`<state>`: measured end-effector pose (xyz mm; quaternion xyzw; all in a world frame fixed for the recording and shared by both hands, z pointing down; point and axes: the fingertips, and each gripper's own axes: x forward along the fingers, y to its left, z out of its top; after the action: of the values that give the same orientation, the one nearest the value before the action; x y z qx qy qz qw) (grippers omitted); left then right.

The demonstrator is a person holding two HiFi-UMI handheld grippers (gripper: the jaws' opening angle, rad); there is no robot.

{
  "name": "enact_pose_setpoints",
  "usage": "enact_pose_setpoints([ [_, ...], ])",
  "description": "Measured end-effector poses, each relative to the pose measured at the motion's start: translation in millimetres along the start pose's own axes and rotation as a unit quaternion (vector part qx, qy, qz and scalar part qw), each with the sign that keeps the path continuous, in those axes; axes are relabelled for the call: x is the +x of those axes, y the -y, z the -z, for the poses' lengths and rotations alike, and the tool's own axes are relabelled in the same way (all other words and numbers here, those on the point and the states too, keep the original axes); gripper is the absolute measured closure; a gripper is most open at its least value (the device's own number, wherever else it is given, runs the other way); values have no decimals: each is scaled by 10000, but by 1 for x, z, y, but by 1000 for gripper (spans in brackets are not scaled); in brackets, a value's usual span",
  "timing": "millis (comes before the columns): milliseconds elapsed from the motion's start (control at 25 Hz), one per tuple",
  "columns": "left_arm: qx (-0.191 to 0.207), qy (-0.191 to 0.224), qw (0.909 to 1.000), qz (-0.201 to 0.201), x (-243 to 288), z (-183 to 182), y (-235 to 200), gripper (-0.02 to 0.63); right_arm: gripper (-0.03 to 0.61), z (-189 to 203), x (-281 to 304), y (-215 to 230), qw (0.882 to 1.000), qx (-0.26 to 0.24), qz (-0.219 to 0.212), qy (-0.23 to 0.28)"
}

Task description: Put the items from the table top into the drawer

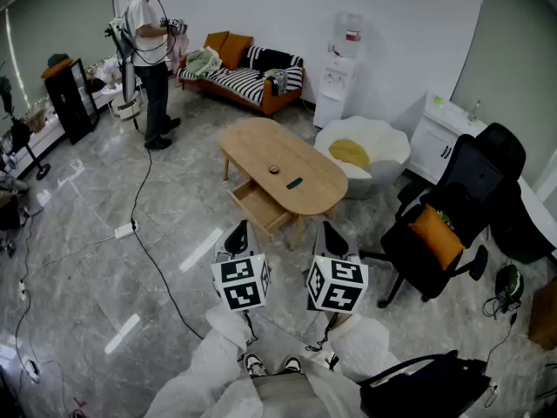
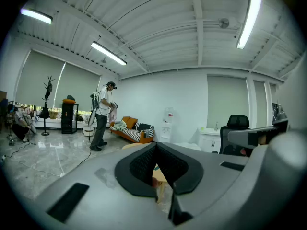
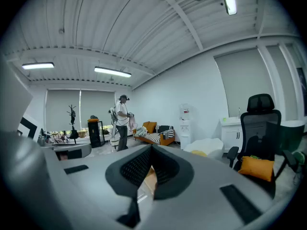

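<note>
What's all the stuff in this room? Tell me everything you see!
table: 1, wood, middle of room
drawer: 1, wood, open at table's near side
round thing: 1, dark, on table
flat bar: 1, dark, on table beside round thing
sofa: 1, orange and striped, back wall
water cooler: 1, white, right of sofa
soft seat: 1, white and yellow, right of table
office chair: 1, black and orange, right side
person: 1, white top, standing far left
left gripper: 1, grey, shut, empty
right gripper: 1, grey, shut, empty

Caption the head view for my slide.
Left claw and right claw, both shut, face the oval table, its drawer open.
</note>
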<state>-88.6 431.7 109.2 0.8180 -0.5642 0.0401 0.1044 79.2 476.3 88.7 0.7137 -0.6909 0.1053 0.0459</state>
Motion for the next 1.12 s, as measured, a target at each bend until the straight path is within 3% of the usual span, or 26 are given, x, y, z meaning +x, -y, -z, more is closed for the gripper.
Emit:
enact_pose_setpoints([
  [480,-34,-33,9999,113,9,0,-19,618,515,-1,13,-20,9995,291,-91,59],
  [1120,-92,-272,9992,288,36,20,-72,618,515,28,51,-32,9972,573,424,-225],
])
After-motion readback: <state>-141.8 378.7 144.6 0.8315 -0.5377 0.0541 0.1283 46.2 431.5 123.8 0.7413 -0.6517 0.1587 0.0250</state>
